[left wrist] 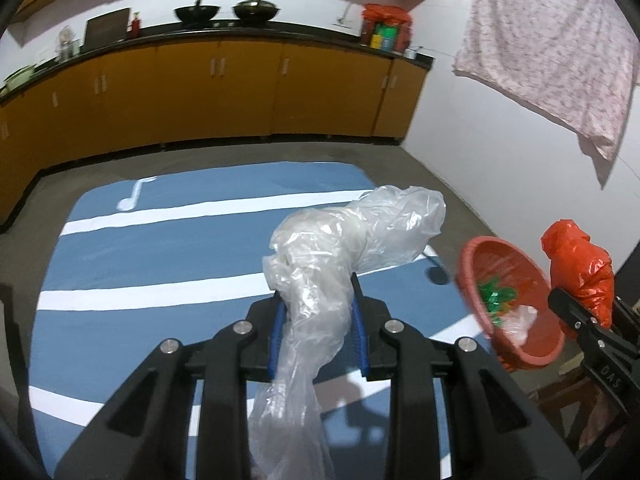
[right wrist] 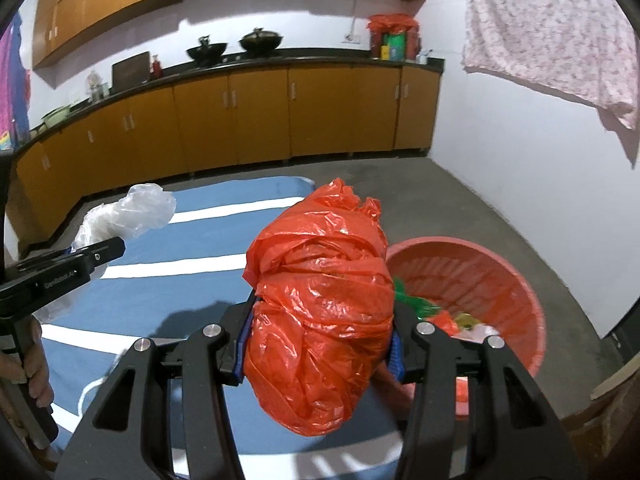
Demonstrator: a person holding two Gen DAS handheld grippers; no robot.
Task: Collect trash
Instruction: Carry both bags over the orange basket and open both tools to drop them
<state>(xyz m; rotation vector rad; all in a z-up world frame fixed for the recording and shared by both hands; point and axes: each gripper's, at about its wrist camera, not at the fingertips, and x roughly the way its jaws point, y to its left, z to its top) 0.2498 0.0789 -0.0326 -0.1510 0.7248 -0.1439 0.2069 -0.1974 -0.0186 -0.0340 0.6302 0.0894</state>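
A kitchen floor laid with a blue mat striped in white, seen from two hand-held grippers. At far left of the right wrist view, a person's hand grips the handle of the left gripper, whose blue-padded jaws are clamped on a crumpled clear plastic bag; the bag bulges forward past the fingertips and trails back between the black arms, held clear above the mat's right half. To its right, the right gripper has its jaws pressed against both sides of a bunched red plastic bag, carried in the air over the mat's right edge. Further right, a red plastic basin sits on the grey concrete floor just beside the mat's right edge, already holding green wrappers and a scrap of white plastic. Behind, orange cabinets run under a dark countertop bearing two woks, and a pink floral cloth hangs against the white wall at upper right.
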